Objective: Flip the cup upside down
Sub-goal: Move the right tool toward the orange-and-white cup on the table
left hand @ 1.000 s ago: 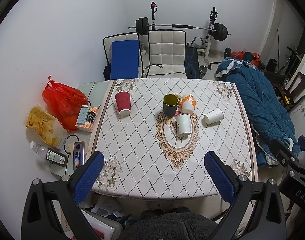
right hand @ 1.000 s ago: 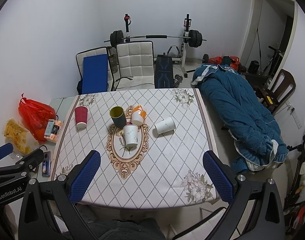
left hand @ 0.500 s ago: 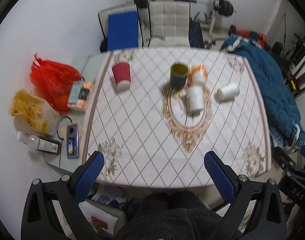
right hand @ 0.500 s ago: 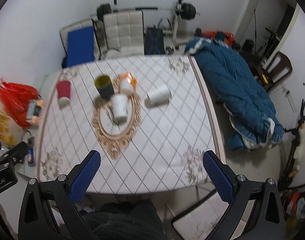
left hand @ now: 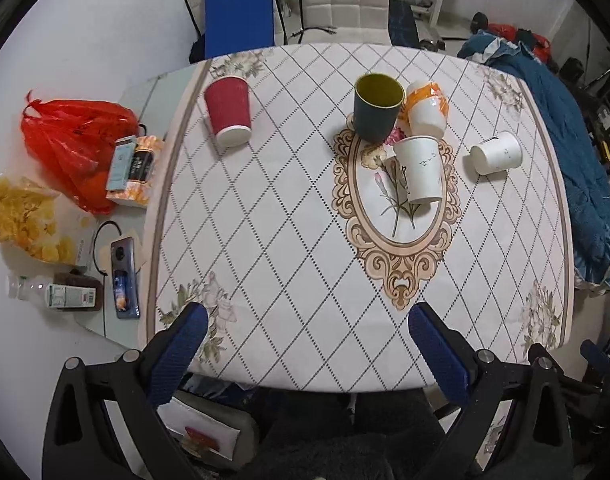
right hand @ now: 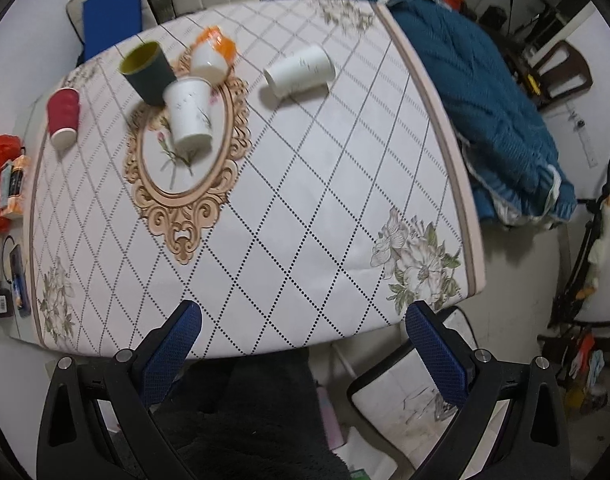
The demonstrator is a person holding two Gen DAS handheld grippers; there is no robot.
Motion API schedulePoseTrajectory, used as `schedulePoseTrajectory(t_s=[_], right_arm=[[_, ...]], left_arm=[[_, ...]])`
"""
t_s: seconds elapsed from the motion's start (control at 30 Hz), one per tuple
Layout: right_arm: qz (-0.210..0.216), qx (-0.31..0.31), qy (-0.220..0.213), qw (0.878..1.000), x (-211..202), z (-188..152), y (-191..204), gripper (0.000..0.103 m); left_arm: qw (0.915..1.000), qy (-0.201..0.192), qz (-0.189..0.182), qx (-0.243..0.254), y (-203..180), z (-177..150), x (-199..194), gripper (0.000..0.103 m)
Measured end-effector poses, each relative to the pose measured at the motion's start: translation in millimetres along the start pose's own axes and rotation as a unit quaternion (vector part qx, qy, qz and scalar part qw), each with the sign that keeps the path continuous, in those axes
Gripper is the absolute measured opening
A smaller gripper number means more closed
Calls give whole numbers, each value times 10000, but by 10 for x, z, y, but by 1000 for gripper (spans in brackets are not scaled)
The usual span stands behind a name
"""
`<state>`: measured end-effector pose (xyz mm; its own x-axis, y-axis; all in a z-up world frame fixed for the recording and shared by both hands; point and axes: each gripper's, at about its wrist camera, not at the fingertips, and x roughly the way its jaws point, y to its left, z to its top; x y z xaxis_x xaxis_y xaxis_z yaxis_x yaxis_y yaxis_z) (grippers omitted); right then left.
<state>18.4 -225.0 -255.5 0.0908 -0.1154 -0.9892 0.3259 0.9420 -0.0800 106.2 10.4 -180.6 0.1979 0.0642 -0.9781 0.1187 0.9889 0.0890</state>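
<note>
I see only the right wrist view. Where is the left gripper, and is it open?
Observer: The left gripper is open and holds nothing, over the near edge of the table.
Operator: My cups are blurred. Has the middle white cup any print?
Observer: Yes, the white cup carries small dark birds.
Operator: What lies beyond the red bag?
Observer: A yellow chips bag, just in front of the red bag; your view cuts it off.

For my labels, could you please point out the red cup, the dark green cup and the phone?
red cup [left hand: 228,111], left wrist view, ribbed side.
dark green cup [left hand: 375,118], left wrist view, outer wall.
phone [left hand: 123,276], left wrist view, screen.
</note>
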Motion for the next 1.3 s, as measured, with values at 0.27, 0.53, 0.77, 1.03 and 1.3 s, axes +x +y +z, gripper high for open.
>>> schedulePoseTrajectory(t_s=[0.27, 0.53, 0.77, 1.03, 1.3], right_arm=[[-29, 50, 376, 9993, 476, 448, -283, 103], [-21, -93, 625, 9980, 869, 970, -447, 103], [-44, -203, 713, 9972, 1168, 1428, -514, 103], [-165, -197, 677, 9974, 1428, 1868, -617, 103], [-268, -40, 671, 9974, 1643, 2191, -747, 103]], left_arm=[[9998, 91, 160, 50, -380, 479, 299, 103], [9986, 226, 271, 381, -843, 970, 597, 103], [9960, 240, 344, 792, -1256, 1425, 787, 103], [9889, 251, 360, 1420, -1736, 2095, 935, 103], [9775, 907, 433, 1854, -2079, 2624, 1487, 103]])
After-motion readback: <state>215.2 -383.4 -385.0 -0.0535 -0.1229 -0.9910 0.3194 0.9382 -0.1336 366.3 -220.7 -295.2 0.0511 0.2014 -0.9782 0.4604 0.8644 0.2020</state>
